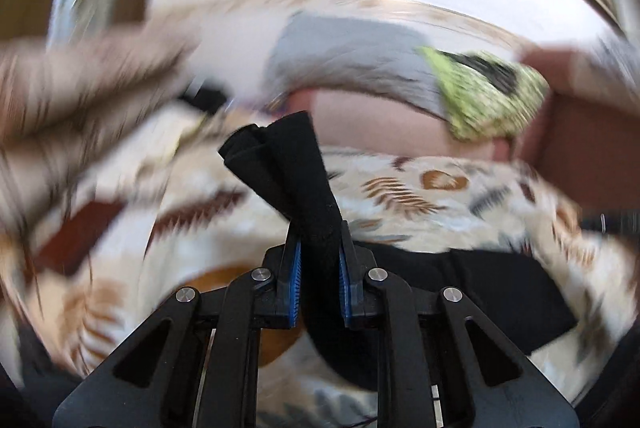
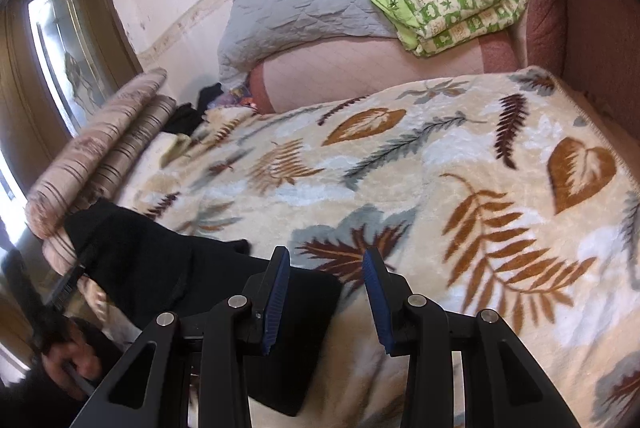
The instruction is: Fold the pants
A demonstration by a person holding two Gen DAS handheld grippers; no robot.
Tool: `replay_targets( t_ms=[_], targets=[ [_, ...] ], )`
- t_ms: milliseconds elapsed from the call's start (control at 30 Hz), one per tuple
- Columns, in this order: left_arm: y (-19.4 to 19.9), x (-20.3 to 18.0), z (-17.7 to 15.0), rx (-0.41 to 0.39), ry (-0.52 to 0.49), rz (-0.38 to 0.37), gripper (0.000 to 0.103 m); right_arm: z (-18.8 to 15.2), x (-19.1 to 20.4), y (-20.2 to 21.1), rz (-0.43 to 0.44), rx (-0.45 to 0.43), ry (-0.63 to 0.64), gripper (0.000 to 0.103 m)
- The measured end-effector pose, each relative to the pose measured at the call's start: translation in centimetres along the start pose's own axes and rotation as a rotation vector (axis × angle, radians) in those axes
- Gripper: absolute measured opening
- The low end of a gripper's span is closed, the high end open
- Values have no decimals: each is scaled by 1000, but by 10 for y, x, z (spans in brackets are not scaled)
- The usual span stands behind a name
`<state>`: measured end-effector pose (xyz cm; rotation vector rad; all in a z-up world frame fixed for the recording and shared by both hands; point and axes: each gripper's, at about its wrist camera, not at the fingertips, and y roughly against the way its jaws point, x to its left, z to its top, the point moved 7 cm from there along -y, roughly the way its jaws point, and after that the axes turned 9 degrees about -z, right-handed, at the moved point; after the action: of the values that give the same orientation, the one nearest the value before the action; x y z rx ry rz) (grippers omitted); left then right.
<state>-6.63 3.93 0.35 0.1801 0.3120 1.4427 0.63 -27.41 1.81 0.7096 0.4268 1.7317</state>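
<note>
While bunched black pants point(image 1: 316, 212) fill it, left gripper point(image 1: 319, 260) pinches — soft folds.

Daylit fisheye views, left motion-blurred.

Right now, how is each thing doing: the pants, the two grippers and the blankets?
Pants: bunched, one end pinched and lifted.
Left gripper: shut on the pants.
Right gripper: open, holding nothing.
Leaf blanket: spread flat.
Green blanket: folded in a pile.

One pair of black pants point(image 2: 160, 260) lies left of the right tongs point(image 2: 326, 260); ahead lie two striped bolsters point(image 2: 100, 148), one grey quilt point(image 2: 296, 8), one green quilt point(image 2: 452, 4).
</note>
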Motion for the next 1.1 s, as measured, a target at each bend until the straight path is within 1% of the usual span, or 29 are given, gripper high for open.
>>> replay_targets(
  t_ms=[33,67,133,200,267,333,400,467,567,700,800,867,933,967,1000,1033,1067,1100],
  targets=[
    [0,-24,2,-16,-94,-18,14,0,2,2,30,-2,-12,36],
    [0,-40,3,-28,-152,-30,14,1,4,4,63,-6,-22,36],
    [-3,-77,3,-41,-267,-67,14,1,10,9,166,-4,-53,36],
    [-5,-106,-3,-45,-344,-107,14,0,17,12,281,16,-93,37],
    [-10,-132,-6,-35,-394,-144,13,-2,24,14,377,37,-127,39],
    [-14,-156,-14,-19,-442,-185,13,-4,28,13,420,57,-157,42],
    [-21,-174,-23,-3,-486,-211,13,-4,25,11,391,56,-184,42],
    [-26,-187,-29,17,-515,-220,13,-3,16,9,370,54,-229,42],
    [-35,-197,-34,54,-517,-224,13,-2,-3,6,318,43,-313,42],
    [-43,-211,-46,92,-544,-242,13,1,-29,4,285,31,-419,42],
    [-44,-218,-61,120,-568,-258,13,2,-36,4,274,24,-455,42],
    [-43,-221,-69,134,-598,-243,15,3,-36,4,270,25,-458,42],
    [-41,-224,-75,138,-626,-246,25,3,-34,3,268,29,-443,42],
    [-38,-227,-77,135,-634,-268,36,3,-32,2,266,31,-431,42],
    [-34,-231,-79,128,-638,-291,43,4,-29,1,264,35,-414,42],
    [-29,-235,-80,119,-643,-313,45,4,-25,0,263,40,-397,42],
    [-22,-241,-82,108,-654,-343,52,3,-23,-1,262,42,-383,42],
    [-16,-246,-83,100,-662,-369,53,4,-20,-1,258,42,-361,42]
  ],
)
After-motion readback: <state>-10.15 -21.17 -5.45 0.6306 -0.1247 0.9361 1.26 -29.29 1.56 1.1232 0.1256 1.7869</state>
